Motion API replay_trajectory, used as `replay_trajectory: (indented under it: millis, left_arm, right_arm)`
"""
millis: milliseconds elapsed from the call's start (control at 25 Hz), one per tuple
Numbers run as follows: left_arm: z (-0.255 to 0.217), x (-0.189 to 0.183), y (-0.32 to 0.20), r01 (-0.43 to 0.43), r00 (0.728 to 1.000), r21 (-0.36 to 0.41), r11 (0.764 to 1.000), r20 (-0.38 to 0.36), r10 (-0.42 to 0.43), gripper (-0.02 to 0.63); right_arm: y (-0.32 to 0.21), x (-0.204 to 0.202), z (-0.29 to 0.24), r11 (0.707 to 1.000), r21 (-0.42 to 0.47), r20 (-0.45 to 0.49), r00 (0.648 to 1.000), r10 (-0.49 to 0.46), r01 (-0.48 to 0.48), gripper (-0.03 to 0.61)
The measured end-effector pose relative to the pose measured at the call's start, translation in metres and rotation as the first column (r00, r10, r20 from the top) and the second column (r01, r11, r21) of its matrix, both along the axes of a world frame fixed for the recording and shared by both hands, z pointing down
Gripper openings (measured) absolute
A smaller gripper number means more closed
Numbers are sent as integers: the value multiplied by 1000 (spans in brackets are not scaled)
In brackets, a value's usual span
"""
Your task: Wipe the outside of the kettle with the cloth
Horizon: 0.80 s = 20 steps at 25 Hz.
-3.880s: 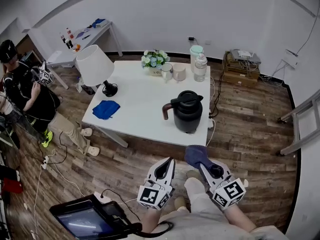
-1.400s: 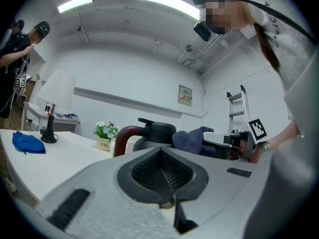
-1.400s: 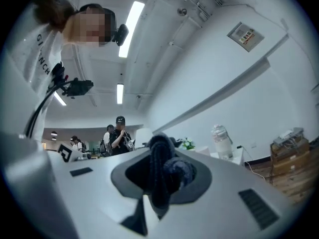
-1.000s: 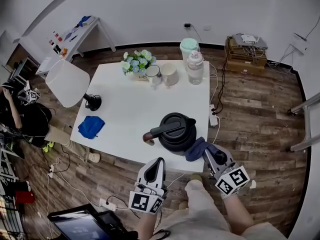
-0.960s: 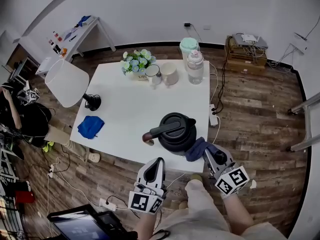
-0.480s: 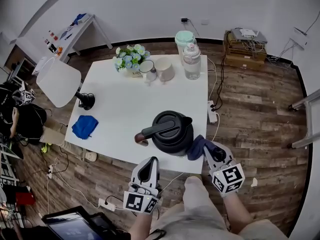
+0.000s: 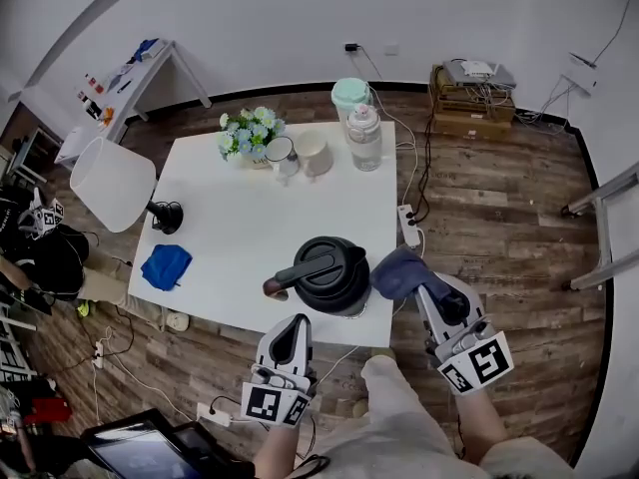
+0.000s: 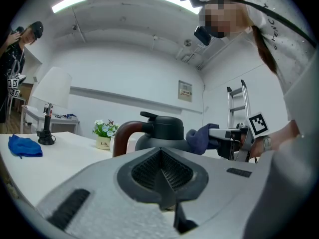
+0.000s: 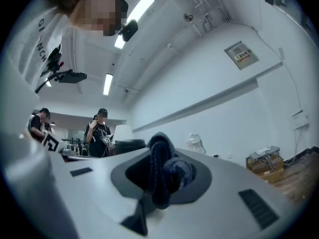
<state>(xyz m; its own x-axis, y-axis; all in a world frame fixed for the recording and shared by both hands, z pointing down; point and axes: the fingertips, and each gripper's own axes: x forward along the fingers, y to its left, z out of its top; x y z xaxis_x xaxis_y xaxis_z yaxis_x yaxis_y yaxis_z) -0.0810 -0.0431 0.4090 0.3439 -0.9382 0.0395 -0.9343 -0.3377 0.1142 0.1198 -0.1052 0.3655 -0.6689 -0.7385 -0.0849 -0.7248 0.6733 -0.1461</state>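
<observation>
A black kettle (image 7: pixel 331 275) with a brown-tipped handle stands near the front edge of the white table (image 7: pixel 250 228). It also shows in the left gripper view as the kettle (image 8: pixel 159 133). My right gripper (image 7: pixel 424 292) is shut on a dark blue cloth (image 7: pixel 397 270), held just right of the kettle at lid height. The cloth (image 9: pixel 164 171) bulges between the jaws in the right gripper view. My left gripper (image 7: pixel 293 332) hangs shut below the table's front edge, holding nothing.
A second blue cloth (image 7: pixel 165 265) lies at the table's left side beside a white lamp (image 7: pixel 112 183). Flowers (image 7: pixel 245 133), two mugs (image 7: pixel 300 153) and bottles (image 7: pixel 359 128) stand at the back. A power strip (image 7: pixel 409 226) lies on the floor to the right.
The view has shifted and both grippers have come closer to the table. My right gripper has lifted the cloth up beside the kettle's right side.
</observation>
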Motion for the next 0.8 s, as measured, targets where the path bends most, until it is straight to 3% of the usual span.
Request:
replay_trajectory:
  millis: [160, 440, 800]
  left_arm:
    - [-4, 2, 1, 2, 1000, -5, 1000, -6, -2, 8]
    - [10, -2, 3, 32, 999, -32, 999, -7, -32, 8]
    - [31, -15, -2, 83, 996, -22, 996, -30, -84, 8]
  right_arm:
    - [-5, -16, -15, 999, -3, 47, 998, -49, 49, 63]
    - [-29, -29, 50, 992, -121, -61, 997, -54, 46, 63]
    - [-41, -42, 118, 982, -169, -224, 967, -118, 81, 63]
